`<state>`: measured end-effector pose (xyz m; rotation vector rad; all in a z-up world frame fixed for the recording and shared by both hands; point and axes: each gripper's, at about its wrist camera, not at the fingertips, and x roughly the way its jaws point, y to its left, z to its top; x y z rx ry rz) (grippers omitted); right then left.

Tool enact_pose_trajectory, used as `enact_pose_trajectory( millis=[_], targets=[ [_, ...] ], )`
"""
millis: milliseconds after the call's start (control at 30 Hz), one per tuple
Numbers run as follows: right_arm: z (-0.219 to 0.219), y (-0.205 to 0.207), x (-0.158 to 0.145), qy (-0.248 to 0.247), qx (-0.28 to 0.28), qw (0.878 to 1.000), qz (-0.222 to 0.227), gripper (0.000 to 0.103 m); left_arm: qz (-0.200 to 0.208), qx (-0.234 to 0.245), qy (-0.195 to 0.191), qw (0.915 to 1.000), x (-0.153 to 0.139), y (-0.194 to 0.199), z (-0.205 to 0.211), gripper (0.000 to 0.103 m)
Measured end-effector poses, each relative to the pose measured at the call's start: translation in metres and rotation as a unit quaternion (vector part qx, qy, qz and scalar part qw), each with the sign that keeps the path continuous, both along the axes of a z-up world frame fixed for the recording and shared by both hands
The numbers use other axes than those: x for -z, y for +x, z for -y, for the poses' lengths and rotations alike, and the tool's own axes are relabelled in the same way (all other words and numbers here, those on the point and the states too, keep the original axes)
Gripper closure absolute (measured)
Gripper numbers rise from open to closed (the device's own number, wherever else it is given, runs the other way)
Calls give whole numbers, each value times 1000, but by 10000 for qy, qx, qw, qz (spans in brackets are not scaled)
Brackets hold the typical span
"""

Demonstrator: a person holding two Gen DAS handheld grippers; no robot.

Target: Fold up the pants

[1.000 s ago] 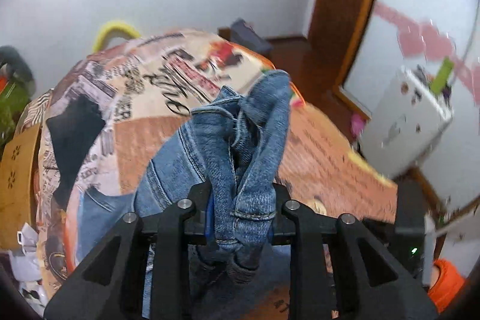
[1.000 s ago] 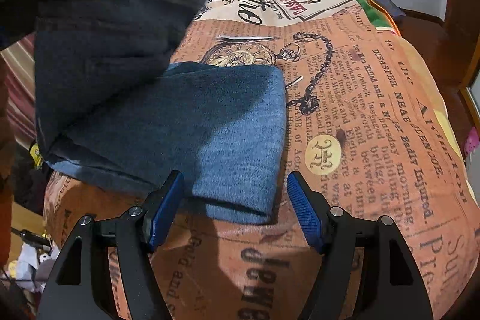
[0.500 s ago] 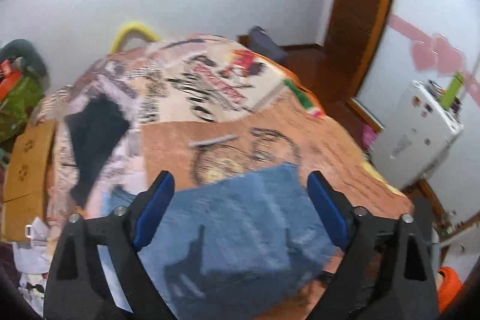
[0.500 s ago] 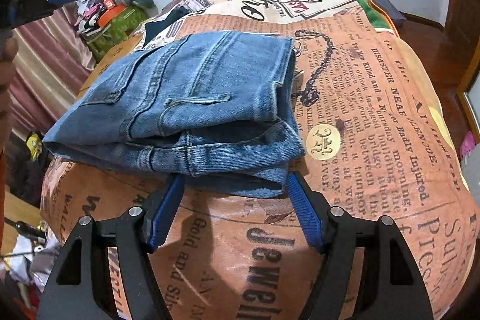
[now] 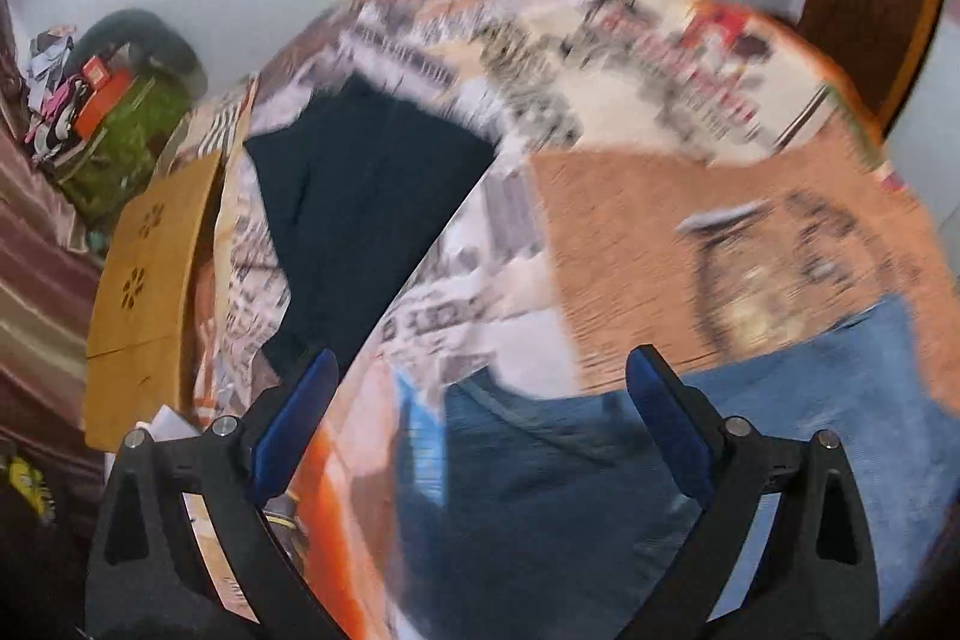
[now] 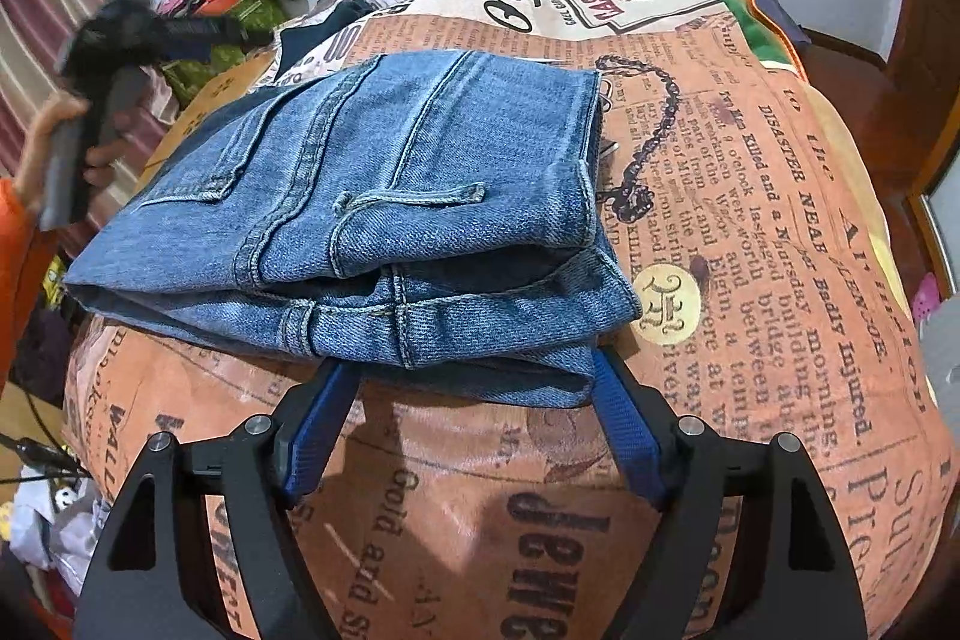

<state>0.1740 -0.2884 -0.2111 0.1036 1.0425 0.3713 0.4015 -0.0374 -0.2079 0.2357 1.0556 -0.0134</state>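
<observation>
Neatly, the blue jeans [image 6: 372, 220] lay folded in a thick, seamed stack on the newspaper-print bedspread [image 6: 750, 232], just beyond the wide-open right gripper [image 6: 468, 436]; the left gripper [image 5: 480, 424] gaped, empty.

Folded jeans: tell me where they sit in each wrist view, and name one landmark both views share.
Left wrist: folded jeans blurred, bottom centre-right, behind the open left gripper.
Right wrist: folded jeans centre, just beyond the open right gripper.
Shared landmark: pocket-watch print on the bedspread.
</observation>
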Motion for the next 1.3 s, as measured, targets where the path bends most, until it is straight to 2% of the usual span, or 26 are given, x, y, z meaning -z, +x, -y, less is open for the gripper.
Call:
enact_pose_trajectory(
  millis=[100, 167, 233, 367, 400, 433, 533, 633, 767, 867, 1067, 1133, 1300],
  targets=[
    [-2, 7, 1, -50, 16, 10000, -11, 26, -449, -105, 265, 9986, 33, 9, -15, 5],
    [-4, 12, 0, -103, 68, 9999, 33, 26, -715, 30, 148, 9973, 51, 7, -26, 4],
    [-6, 21, 0, -140, 112, 9998, 81, 27, -650, 121, 101, 9978, 50, -1, -35, 2],
    [-10, 37, -2, -74, 140, 9998, 105, 30, -543, 288, 367, 9974, 45, -34, -52, 2],
    [-11, 40, -2, -62, 119, 9999, 103, 36, -565, 244, 354, 9975, 43, -48, -62, 2],
    [-13, 43, -2, -74, 103, 9999, 101, 40, -584, 200, 290, 9977, 42, -56, -69, 2],
    [-17, 49, -3, -189, 41, 9996, 190, 40, -633, 18, -47, 9980, 36, -94, -92, 2],
    [-15, 45, -8, -32, -121, 9996, 254, 40, -591, -132, -367, 9975, 26, -136, -102, 2],
    [-11, 34, -16, -78, -183, 9991, 381, 40, -549, -173, -669, 9961, 14, -180, -96, 2],
    [-8, 28, -23, -95, -194, 9987, 455, 40, -576, -35, -935, 9939, 12, -205, -82, 2],
    [-7, 28, -43, -89, -248, 9974, 674, 38, -155, -162, -927, 9954, -11, -213, -64, 6],
    [-9, 29, -49, -86, -281, 9967, 763, 33, 192, -106, -1005, 9947, -28, -206, -61, 6],
    [-20, 40, -60, 29, -369, 9951, 914, 33, 744, 139, -746, 9943, -59, -176, -48, 6]
  ],
)
